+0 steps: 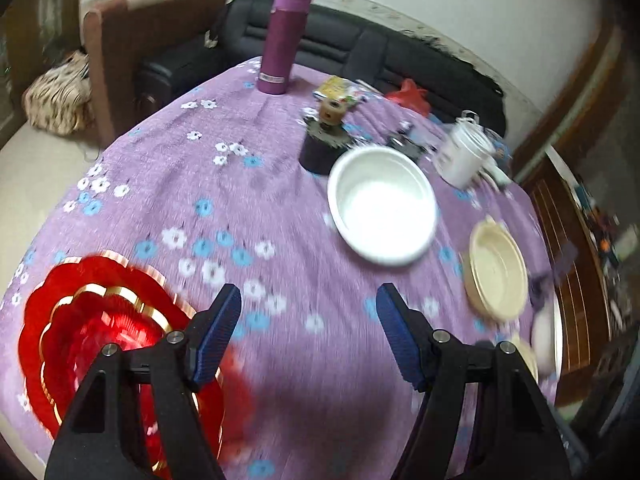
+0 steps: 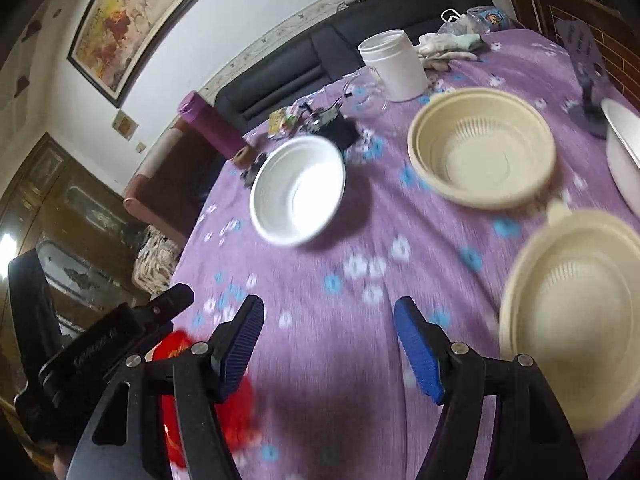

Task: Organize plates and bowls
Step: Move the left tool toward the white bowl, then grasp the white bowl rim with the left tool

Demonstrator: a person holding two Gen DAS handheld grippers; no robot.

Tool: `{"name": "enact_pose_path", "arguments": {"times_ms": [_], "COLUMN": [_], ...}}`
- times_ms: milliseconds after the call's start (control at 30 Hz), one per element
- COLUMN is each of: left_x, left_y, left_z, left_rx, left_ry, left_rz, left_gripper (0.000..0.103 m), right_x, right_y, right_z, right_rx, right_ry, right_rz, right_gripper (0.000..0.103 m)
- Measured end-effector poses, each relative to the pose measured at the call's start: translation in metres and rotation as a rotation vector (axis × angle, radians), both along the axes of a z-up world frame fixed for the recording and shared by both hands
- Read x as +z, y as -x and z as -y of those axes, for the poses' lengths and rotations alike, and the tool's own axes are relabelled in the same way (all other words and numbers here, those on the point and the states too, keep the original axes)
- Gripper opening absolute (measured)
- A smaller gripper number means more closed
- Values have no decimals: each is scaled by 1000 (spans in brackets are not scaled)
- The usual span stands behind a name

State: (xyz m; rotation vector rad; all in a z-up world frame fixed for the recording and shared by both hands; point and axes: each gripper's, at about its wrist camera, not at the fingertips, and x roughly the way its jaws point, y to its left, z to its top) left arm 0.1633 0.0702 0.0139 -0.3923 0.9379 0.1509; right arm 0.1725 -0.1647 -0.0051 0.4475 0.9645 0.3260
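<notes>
A red plate with gold rims [image 1: 100,320] lies on the purple flowered tablecloth at lower left, partly under my left gripper's left finger. A white bowl [image 1: 382,204] sits mid-table; it also shows in the right wrist view [image 2: 298,190]. A cream bowl [image 1: 496,268] lies to its right, and in the right wrist view there are two cream bowls, one far [image 2: 482,146] and one near [image 2: 572,320]. My left gripper [image 1: 308,320] is open and empty above the cloth. My right gripper [image 2: 328,336] is open and empty, left of the near cream bowl.
A purple flask [image 1: 282,40], a dark pot with small items [image 1: 324,140] and a white lidded jar [image 2: 394,64] stand at the far side. A white dish edge [image 2: 624,148] shows at right. A black sofa [image 1: 352,48] lies beyond the table.
</notes>
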Motion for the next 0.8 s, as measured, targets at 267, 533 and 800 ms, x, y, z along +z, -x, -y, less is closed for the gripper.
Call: {"name": "enact_pose_path", "arguments": {"times_ms": [267,533,800], "left_x": [-23,-45,-50], "left_y": [-71,-107,-115], "left_z": [1,8,12], "left_rx": [42,28,-3], "left_ry": [-39,-58,-92], "left_rz": [-85,-146,-193], "left_gripper": [70,70,70], "right_x": [-5,-16,-17], "right_y": [-76,-126,-116], "right_z": [-12,1,11], "right_rx": [-11,-41,-17], "right_ry": [73,76,10], "right_rz": [-44,-89,-115], "right_gripper": [70,69,69]}}
